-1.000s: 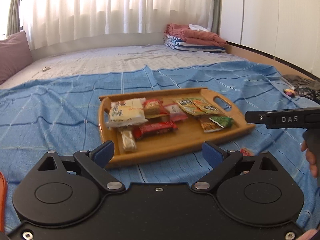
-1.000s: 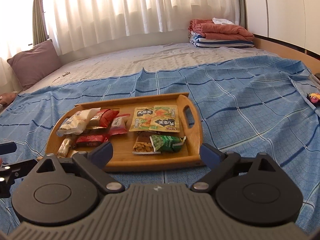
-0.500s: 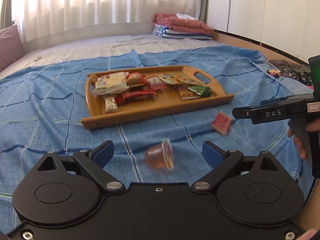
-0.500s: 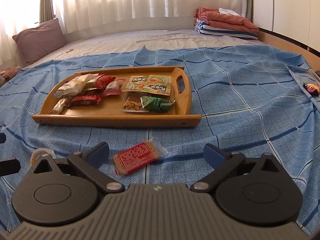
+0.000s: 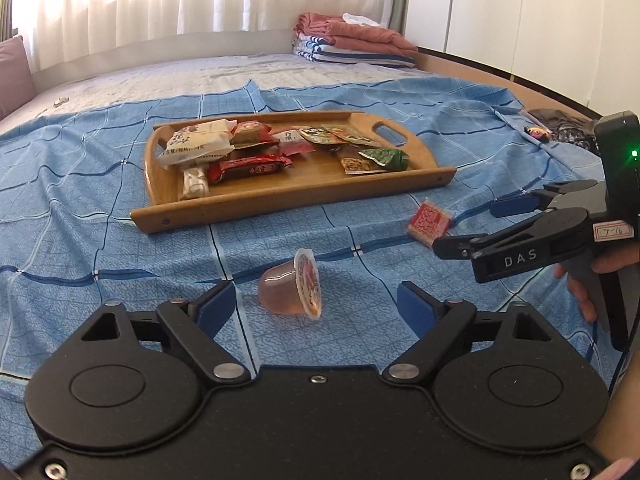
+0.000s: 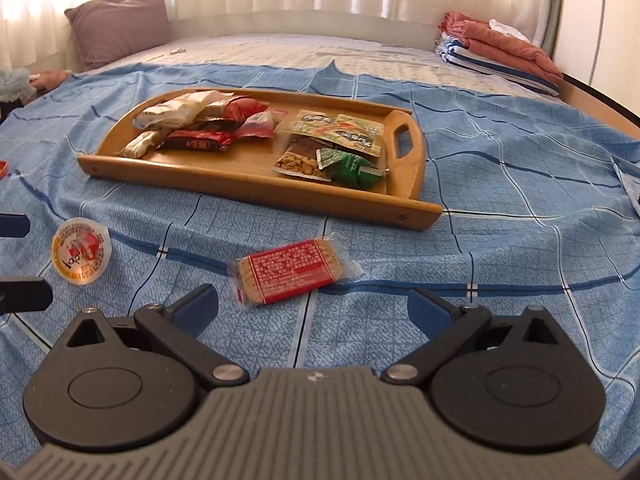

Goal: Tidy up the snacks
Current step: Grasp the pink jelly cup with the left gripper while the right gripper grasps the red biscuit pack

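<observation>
One wooden tray [image 6: 404, 210] sits on the blue bedspread, and two snacks lie off it on the near side — one jelly cup [image 5: 294, 289] on its side and one red-labelled bar [image 6: 290, 271]. On the tray the wrapped snacks overlap, so an exact count is unsure: roughly six at its left end, four at its right. Far off — one pillow [image 6: 120, 26], one stack of folded bedding [image 5: 352, 45].

The left gripper [image 5: 316, 308] points down at a slant, its jaws apart and just closing a little, pads pressing nothing. To its right, the right gripper [image 6: 314, 312], held by a hand [image 5: 588, 280], is also angled down with jaws wide.
</observation>
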Tool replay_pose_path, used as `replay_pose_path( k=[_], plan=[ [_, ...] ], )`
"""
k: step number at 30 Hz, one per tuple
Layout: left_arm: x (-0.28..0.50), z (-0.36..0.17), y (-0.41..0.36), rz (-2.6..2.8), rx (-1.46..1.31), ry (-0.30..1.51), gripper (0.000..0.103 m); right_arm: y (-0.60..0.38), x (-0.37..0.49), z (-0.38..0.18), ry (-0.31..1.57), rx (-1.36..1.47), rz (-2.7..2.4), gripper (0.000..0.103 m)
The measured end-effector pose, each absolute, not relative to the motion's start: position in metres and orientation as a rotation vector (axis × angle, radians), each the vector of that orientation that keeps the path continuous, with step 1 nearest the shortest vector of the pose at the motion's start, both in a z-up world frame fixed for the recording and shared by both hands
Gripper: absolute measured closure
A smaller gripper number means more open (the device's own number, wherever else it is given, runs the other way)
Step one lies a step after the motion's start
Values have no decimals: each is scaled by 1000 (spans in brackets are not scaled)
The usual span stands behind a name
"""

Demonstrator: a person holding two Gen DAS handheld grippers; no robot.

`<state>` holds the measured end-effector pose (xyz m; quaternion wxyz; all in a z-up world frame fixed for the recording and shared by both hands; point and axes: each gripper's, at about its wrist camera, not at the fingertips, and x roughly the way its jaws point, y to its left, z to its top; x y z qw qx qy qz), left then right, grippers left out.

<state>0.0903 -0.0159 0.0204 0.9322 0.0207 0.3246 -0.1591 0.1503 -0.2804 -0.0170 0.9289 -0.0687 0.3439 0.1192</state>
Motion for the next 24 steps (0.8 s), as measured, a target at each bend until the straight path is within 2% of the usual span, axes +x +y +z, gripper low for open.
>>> replay_pose_path(
  k=[11,13,14,24],
  plan=[
    [118,2,-13,-296,-52,720,50,-268,178,-31,731,-213,332,0],
    [120,0,-13,-292,-56,723,64,-268,183,-31,739,-196,338,0],
    [121,-1,-13,-288,-59,725,67,-269,185,-31,745,-183,340,0],
    [120,0,-13,-279,-55,716,69,-264,180,-26,743,-132,380,33]
  ],
)
